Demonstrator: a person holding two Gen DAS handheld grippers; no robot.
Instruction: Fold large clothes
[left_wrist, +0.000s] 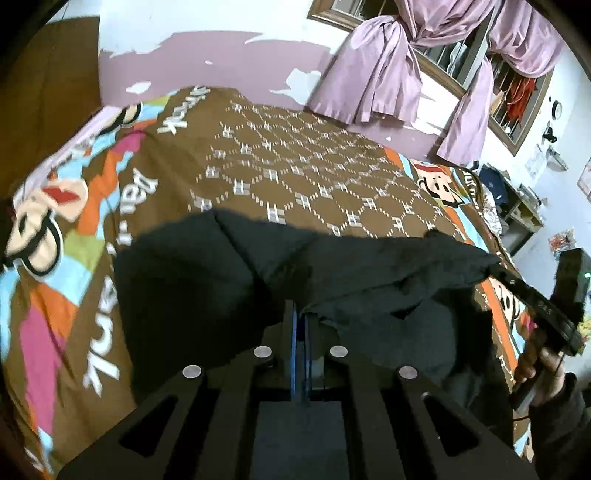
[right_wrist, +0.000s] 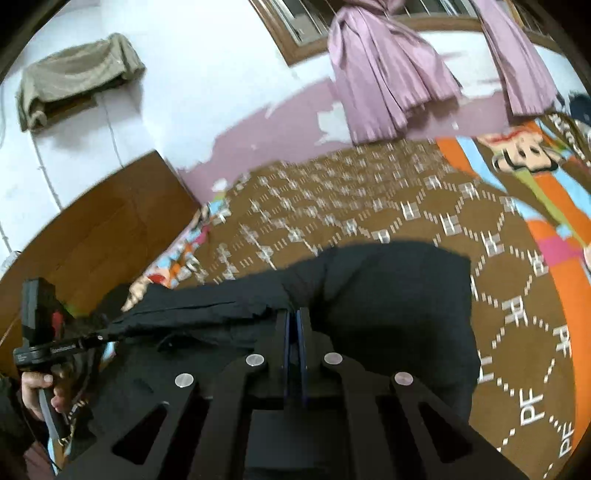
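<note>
Garment: a large black garment lies bunched on the near part of the bed, its near edge lifted and stretched between the two grippers.
Garment edges: the far edge runs ragged across the brown patterned middle of the bedspread; in the right wrist view the cloth ends in a rounded fold on the right.
Open room: the far half of the bedspread is bare cloth up to the wall; more bare spread shows to the left and right of the garment.
Bed limits: a wooden headboard stands at the left end; purple curtains hang over the far side.
Left gripper: jaws pressed together, pinching a fold of the black cloth.
Right gripper: jaws likewise closed, with the black cloth caught between the blue pads.
Hands: a hand grips the left tool's handle at the near left edge.
</note>
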